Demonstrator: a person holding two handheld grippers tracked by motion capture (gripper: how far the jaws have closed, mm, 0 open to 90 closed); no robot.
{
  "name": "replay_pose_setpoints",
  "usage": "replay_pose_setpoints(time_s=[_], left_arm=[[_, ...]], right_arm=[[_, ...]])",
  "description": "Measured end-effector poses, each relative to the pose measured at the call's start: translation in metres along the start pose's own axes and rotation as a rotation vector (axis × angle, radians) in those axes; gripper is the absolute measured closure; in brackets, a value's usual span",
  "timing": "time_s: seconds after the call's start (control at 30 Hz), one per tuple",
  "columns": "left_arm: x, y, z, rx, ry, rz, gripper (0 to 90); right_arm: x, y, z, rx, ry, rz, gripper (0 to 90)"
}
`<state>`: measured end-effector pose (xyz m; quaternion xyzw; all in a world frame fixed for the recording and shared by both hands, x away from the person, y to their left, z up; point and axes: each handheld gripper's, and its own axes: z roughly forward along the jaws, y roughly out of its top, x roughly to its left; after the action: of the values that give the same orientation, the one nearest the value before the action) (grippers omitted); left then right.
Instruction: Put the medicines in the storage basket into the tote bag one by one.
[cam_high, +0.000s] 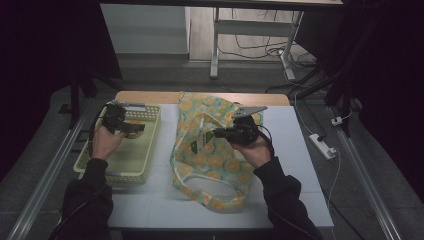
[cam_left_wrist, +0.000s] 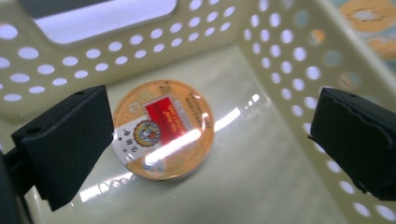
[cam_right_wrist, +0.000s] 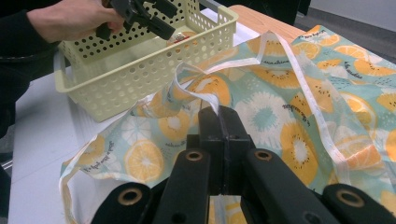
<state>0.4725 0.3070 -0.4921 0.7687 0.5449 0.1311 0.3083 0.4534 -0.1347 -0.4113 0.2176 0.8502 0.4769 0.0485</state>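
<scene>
Nearest the person, the right gripper (cam_right_wrist: 219, 126) has its two black jaws pressed together on the white ribbon edging (cam_right_wrist: 208, 100) of the fruit-printed fabric bag (cam_high: 210, 150), which lies spread flat on the white table (cam_high: 300, 165), its open loop toward the person's side. Farther out and to the left, the left gripper (cam_left_wrist: 205, 140) hangs inside the pale yellow perforated plastic basket (cam_high: 150, 145), jaws wide apart and holding nothing. Directly between and just beyond those jaws lies the round flat orange-rimmed tin (cam_left_wrist: 163, 130) with a red label, resting on the basket floor near the far corner, close to the end wall with the handle slot. One black pad (cam_left_wrist: 65, 140) overlaps the tin's edge in the left gripper view; whether it touches cannot be told. The other pad (cam_left_wrist: 359, 140) stands well apart, near the side wall. A disc has no long axis, so any closing line would serve; the judgement is that the left gripper is the nearer one and needs only to sink and centre on the tin, the wall permitting.
</scene>
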Motion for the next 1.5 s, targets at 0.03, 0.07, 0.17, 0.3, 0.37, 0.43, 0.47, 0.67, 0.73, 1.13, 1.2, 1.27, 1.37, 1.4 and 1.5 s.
replay_pose_setpoints(time_s=[0.03, 0.07, 0.17, 0.3, 0.37, 0.43, 0.47, 0.67, 0.73, 1.13, 1.2, 1.27, 1.37, 1.4, 1.5], left_arm=[[0.002, 0.000, 0.002, 0.004, 0.004, -0.001, 0.0], [0.003, -0.001, 0.005, 0.011, 0.001, -0.003, 0.0], [0.006, 0.000, 0.011, 0.047, 0.005, -0.005, 0.0], [0.009, 0.002, 0.019, 0.087, 0.013, -0.003, 0.0], [0.011, 0.003, 0.023, 0.105, 0.018, -0.008, 0.0], [0.012, 0.003, 0.027, 0.120, 0.019, -0.012, 0.0], [0.013, 0.003, 0.028, 0.129, 0.027, -0.014, 0.0], [0.017, 0.001, 0.040, 0.176, 0.054, -0.052, 1.5], [0.017, 0.002, 0.042, 0.178, 0.042, -0.056, 1.5], [0.012, 0.005, 0.042, 0.242, 0.110, -0.080, 20.3], [0.012, 0.005, 0.041, 0.243, 0.123, -0.077, 20.4], [0.011, 0.006, 0.039, 0.240, 0.121, -0.085, 20.5], [0.008, 0.006, 0.033, 0.225, 0.124, -0.078, 20.5], [0.007, 0.007, 0.031, 0.222, 0.122, -0.072, 20.5], [0.005, 0.006, 0.022, 0.208, 0.119, -0.058, 20.5]], right_arm=[[0.000, 0.000, 0.000, 0.000, 0.001, 0.000, 90.0], [0.000, 0.000, 0.000, 0.000, 0.002, 0.000, 90.0], [-0.001, 0.000, 0.001, 0.003, 0.002, 0.001, 90.0], [-0.001, -0.001, 0.001, 0.003, 0.002, 0.001, 90.0], [0.000, -0.001, 0.001, 0.003, 0.003, 0.000, 90.0], [0.000, 0.000, 0.001, 0.004, 0.002, -0.001, 90.0], [0.000, 0.000, 0.001, 0.003, 0.002, 0.000, 90.0], [0.000, -0.001, 0.001, 0.003, 0.003, -0.001, 90.0], [0.000, -0.001, 0.001, 0.003, 0.003, -0.001, 90.0], [0.000, 0.000, 0.001, 0.002, 0.002, -0.003, 90.0], [0.000, 0.000, 0.000, 0.000, 0.001, -0.002, 90.0], [0.000, 0.000, 0.000, -0.001, 0.000, -0.002, 90.0], [-0.001, 0.000, -0.001, -0.005, -0.001, 0.000, 90.0], [-0.001, 0.000, -0.001, -0.003, 0.000, 0.000, 90.0], [-0.001, 0.000, 0.000, -0.003, 0.000, 0.000, 90.0]])
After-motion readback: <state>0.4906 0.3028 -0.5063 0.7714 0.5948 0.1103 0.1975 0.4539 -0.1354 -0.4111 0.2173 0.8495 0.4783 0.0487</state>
